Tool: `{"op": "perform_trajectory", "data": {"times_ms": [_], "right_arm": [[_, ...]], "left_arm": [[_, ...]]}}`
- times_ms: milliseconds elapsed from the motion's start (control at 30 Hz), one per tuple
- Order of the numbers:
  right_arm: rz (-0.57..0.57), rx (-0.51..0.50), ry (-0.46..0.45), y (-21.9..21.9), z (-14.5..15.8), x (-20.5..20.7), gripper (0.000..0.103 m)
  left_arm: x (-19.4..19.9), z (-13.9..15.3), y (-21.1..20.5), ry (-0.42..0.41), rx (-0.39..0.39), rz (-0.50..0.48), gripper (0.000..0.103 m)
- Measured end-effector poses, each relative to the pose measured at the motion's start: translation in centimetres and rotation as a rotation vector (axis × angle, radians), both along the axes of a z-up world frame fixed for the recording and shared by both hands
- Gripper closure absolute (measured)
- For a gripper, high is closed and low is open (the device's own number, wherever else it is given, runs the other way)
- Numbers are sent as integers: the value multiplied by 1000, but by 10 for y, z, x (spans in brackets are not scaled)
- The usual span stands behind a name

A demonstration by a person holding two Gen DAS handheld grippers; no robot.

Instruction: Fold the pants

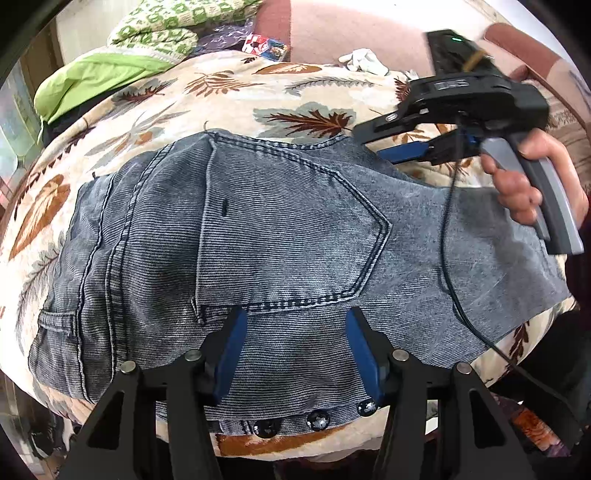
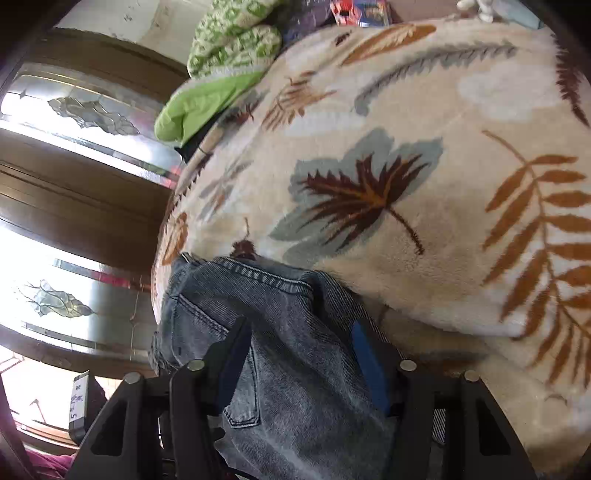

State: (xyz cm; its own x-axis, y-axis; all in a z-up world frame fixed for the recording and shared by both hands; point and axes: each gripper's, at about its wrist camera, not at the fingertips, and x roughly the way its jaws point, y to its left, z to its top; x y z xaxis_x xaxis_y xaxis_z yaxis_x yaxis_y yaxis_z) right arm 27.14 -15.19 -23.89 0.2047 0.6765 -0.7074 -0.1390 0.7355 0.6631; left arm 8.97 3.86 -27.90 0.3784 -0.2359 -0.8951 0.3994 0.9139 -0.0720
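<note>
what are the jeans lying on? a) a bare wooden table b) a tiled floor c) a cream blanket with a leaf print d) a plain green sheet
c: the grey-blue jeans are spread over a cream blanket printed with brown, orange and grey-blue leaves, which shows past the jeans in both wrist views.

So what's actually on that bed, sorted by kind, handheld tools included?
Jeans: 1
Leaf-print blanket: 1
Green bedding, one patterned, one plain: 2
White cloth: 1
Handheld grippers, left and right: 2
Total: 7
</note>
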Motion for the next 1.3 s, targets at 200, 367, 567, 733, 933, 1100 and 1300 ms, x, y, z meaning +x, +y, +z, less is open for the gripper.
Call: {"op": "perform_trajectory", "data": {"times_ms": [200, 367, 567, 733, 933, 1100, 1300], "right_arm": [[86, -99, -24, 28, 2, 3, 87], [84, -313, -178, 54, 34, -3, 99], [30, -549, -270, 68, 29, 9, 101], [-116, -533, -184, 32, 11, 23, 101], [-282, -333, -167, -28, 45, -15, 99], [-246, -349, -165, -32, 54, -57, 99], [-208, -488, -35, -15, 11, -79, 99]], "left_arm": [[3, -3, 2, 14, -15, 6, 44], [5, -4, -1, 14, -10, 11, 43], [6, -2, 2, 32, -29, 26, 43], [2, 4, 8, 41, -37, 38, 43], [-1, 15, 17, 1, -12, 75, 43], [-2, 22, 20, -36, 10, 94, 42], [-9, -10, 10, -32, 154, 67, 34]]}}
